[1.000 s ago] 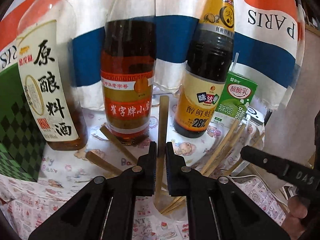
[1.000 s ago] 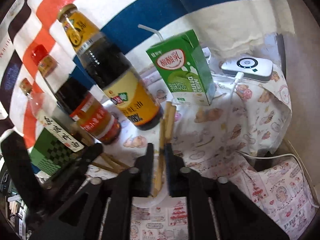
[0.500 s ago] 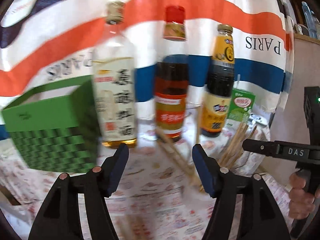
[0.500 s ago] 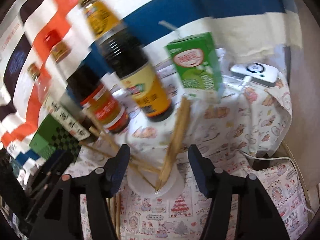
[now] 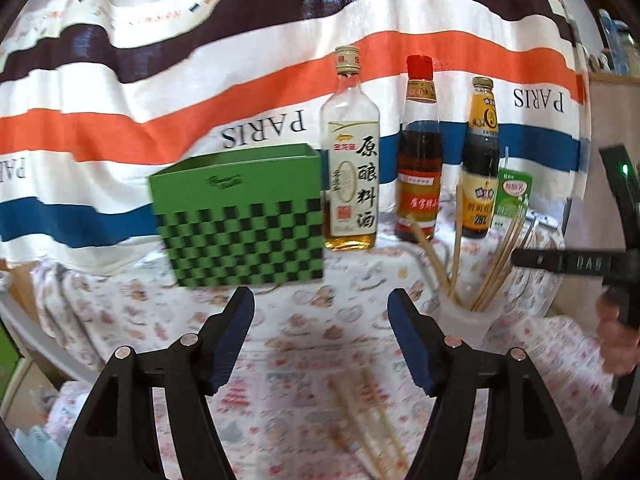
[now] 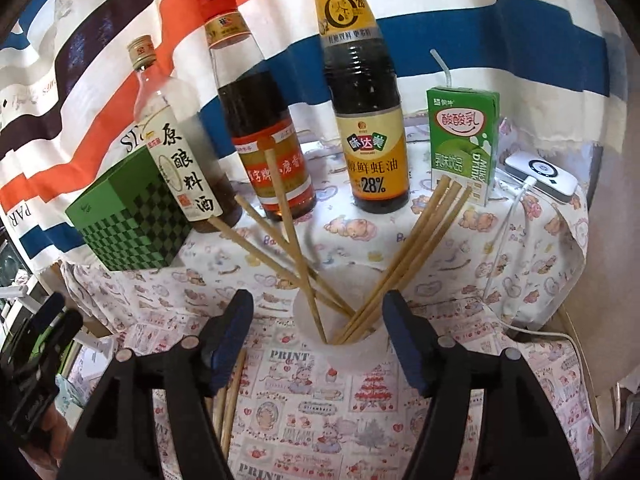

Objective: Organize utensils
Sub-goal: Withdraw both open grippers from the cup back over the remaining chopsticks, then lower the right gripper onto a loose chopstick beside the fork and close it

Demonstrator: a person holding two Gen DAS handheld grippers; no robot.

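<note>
A frosted plastic cup (image 6: 352, 342) stands on the patterned tablecloth with several wooden chopsticks (image 6: 404, 256) leaning out of it; the cup (image 5: 466, 316) shows at the right in the left wrist view. More loose chopsticks (image 5: 368, 420) lie on the cloth in front of my left gripper (image 5: 320, 328), and a few chopsticks (image 6: 228, 396) lie by the right gripper's left finger. My right gripper (image 6: 318, 324) hangs just before the cup. Both grippers' jaws are opening, with nothing between them.
Three sauce bottles (image 5: 418, 152) stand in a row at the back, with a green checkered box (image 5: 240, 224) to their left and a green drink carton (image 6: 464, 140) to their right. A white device with a cable (image 6: 540, 176) lies far right. A striped cloth hangs behind.
Both grippers let go of a chopstick, which now stands in the cup, and opened wide. The left gripper drew far back from the bottles; the right gripper backed off a little and rolled.
</note>
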